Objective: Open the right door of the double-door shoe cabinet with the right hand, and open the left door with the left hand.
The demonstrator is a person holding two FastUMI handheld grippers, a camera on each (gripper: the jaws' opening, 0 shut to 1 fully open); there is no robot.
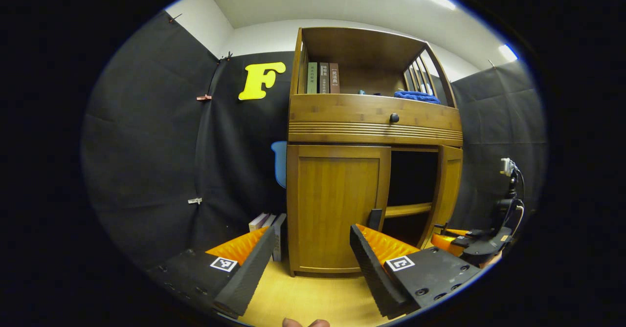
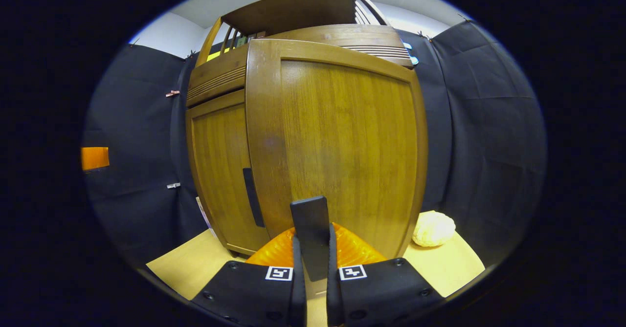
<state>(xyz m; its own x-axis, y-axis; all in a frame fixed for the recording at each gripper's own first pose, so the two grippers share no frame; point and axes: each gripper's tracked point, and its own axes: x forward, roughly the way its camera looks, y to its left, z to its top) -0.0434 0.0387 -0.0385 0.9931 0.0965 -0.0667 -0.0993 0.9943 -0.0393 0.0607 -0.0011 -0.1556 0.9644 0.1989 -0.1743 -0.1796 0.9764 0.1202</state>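
A wooden shoe cabinet (image 1: 374,136) stands on a pale wooden floor (image 1: 313,297) against the booth's black cloth wall. In the left gripper view, its right door (image 1: 449,190) is swung outward, showing a dark interior with one wooden shelf (image 1: 408,210) across it. The left door (image 1: 337,207) is closed flat, with a slim dark handle (image 1: 375,218) on its inner edge.

In the right gripper view, the right door (image 2: 337,146) looms close and wide, angled out from the cabinet front. Its dark vertical handle (image 2: 312,234) sits between the two fingers of the right gripper (image 2: 313,268), which are closed tightly on it from both sides. The left door (image 2: 220,170) and its handle (image 2: 253,197) lie behind, to the left in this view.

The left gripper (image 1: 313,258) hovers in front of the closed left door with its fingers spread wide apart, holding nothing. One fingertip lies near the left door's handle, though whether it touches cannot be told. A fingertip of the person's hand (image 1: 305,323) peeks in at the bottom edge.

Above the doors is a drawer (image 1: 375,119) with a round dark knob (image 1: 394,118). The open top shelf holds upright books (image 1: 323,77) and a folded blue cloth (image 1: 416,96). More books (image 1: 269,229) lean on the floor beside the cabinet's left side. In the right gripper view, a pale lumpy object (image 2: 433,229) rests on the floor near the wall.
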